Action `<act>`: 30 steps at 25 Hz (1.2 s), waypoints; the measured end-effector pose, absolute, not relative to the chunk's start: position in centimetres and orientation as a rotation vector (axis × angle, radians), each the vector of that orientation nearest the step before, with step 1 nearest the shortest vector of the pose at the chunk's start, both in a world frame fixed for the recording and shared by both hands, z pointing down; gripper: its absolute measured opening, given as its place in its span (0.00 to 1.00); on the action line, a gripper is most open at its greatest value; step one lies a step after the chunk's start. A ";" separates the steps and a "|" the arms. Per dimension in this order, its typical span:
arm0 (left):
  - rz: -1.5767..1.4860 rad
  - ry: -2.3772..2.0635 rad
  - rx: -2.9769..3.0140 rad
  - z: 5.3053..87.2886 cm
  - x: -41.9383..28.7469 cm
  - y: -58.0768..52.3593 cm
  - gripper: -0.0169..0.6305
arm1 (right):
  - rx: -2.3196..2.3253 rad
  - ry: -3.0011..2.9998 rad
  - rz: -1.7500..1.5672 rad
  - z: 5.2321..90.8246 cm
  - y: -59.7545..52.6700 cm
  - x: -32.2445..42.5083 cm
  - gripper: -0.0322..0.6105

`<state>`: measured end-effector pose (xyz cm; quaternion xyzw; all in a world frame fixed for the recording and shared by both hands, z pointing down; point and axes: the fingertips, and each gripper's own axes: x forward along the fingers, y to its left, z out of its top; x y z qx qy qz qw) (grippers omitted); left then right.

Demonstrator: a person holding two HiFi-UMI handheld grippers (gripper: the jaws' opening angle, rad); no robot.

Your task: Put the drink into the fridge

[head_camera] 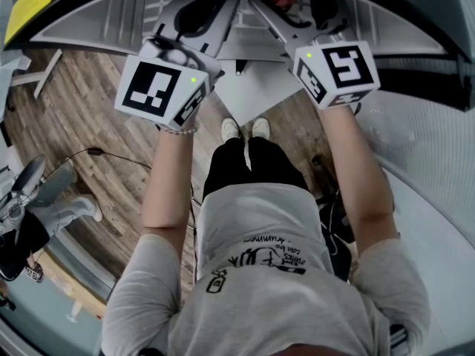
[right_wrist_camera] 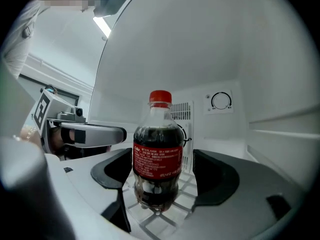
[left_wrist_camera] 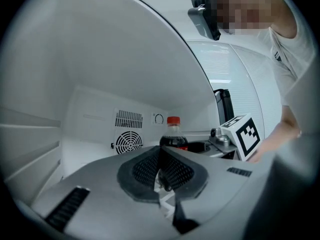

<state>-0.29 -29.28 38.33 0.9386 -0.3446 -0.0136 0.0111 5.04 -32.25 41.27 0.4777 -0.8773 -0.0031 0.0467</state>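
Note:
A cola bottle (right_wrist_camera: 156,154) with a red cap and red label stands upright on the fridge's white wire shelf (right_wrist_camera: 189,185). My right gripper (right_wrist_camera: 162,178) is open, with the bottle between its jaws and a narrow gap showing on each side. My left gripper (left_wrist_camera: 162,173) is shut with nothing in it, and the same bottle (left_wrist_camera: 173,135) shows beyond its tips. In the head view both marker cubes, left (head_camera: 159,87) and right (head_camera: 338,67), are raised at the fridge opening.
The fridge's back wall carries a round fan grille (left_wrist_camera: 129,143) and a dial (right_wrist_camera: 221,101). Ribbed side walls close in on either hand. Below lie a wooden floor (head_camera: 89,124) with a cable (head_camera: 95,152) and the person's feet (head_camera: 245,128).

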 end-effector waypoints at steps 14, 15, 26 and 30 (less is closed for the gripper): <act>-0.024 -0.981 2.916 38.0 -0.5 -23.8 0.03 | 1.446 -2.699 0.065 40.4 -25.5 6.7 0.54; -0.021 -0.966 2.913 38.1 -0.4 -23.4 0.03 | 1.443 -2.716 0.078 40.1 -25.0 6.8 0.50; -0.022 -0.881 2.885 36.1 -0.1 -19.3 0.03 | 1.231 -2.796 0.214 37.8 -19.9 5.6 0.23; -0.060 -0.882 2.884 34.5 -0.1 -18.1 0.03 | 1.213 -2.809 0.198 36.2 -18.6 5.2 0.17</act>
